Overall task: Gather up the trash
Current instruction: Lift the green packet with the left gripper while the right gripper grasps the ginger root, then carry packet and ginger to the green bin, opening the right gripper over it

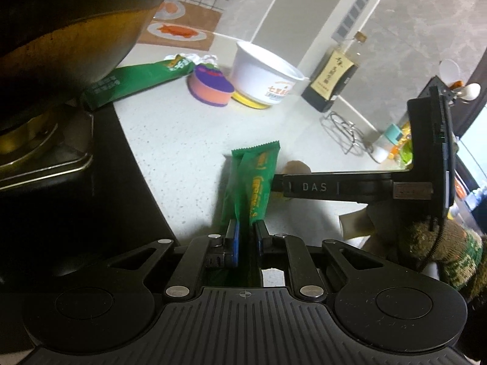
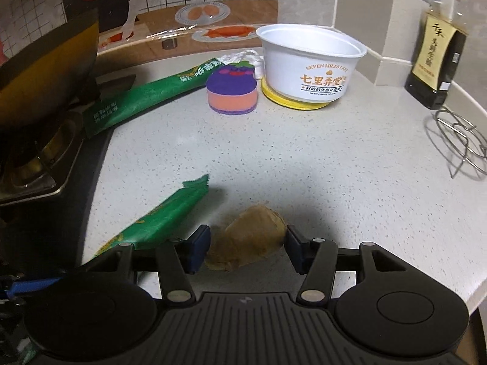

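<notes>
My left gripper [image 1: 247, 229] is shut on the near end of a small green snack wrapper [image 1: 255, 179], which sticks out over the speckled white counter [image 1: 170, 140]. The same wrapper [image 2: 164, 219] lies to the left in the right wrist view. A brown crumpled scrap [image 2: 246, 243] rests on the counter between the pads of my right gripper [image 2: 247, 245], and both pads touch its sides. From the left wrist view one right finger [image 1: 319, 187] reaches in from the right, with the scrap [image 1: 296, 167] just beyond it.
A long green packet [image 2: 146, 100] lies by the stove [image 2: 36, 164], under a dark wok [image 1: 61, 30]. Further back are a purple sponge [image 2: 231, 91], a white tissue [image 2: 243, 56] and a white bowl [image 2: 307, 64]. A sauce bottle [image 2: 438, 57] and wire rack [image 2: 462, 143] stand right.
</notes>
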Demonstrator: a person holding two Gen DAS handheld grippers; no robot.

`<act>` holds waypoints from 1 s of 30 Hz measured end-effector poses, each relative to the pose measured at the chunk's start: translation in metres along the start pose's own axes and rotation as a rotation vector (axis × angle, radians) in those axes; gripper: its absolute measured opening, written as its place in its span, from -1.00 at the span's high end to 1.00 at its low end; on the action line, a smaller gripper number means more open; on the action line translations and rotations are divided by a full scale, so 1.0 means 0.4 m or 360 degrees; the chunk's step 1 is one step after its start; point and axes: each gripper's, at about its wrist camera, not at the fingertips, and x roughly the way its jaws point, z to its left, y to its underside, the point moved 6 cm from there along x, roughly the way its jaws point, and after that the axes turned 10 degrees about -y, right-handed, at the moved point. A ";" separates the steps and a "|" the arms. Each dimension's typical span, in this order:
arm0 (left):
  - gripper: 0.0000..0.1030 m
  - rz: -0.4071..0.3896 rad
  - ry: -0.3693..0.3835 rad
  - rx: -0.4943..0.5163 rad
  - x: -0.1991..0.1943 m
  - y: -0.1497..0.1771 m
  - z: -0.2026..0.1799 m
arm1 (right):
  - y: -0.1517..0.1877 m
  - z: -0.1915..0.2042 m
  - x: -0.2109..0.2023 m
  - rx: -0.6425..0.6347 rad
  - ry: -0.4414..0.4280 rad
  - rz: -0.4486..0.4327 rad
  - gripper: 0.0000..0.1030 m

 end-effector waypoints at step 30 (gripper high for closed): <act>0.74 -0.0128 0.0222 0.0171 -0.116 0.060 -0.204 | 0.180 0.040 -0.364 0.0134 0.0180 -0.0358 -0.04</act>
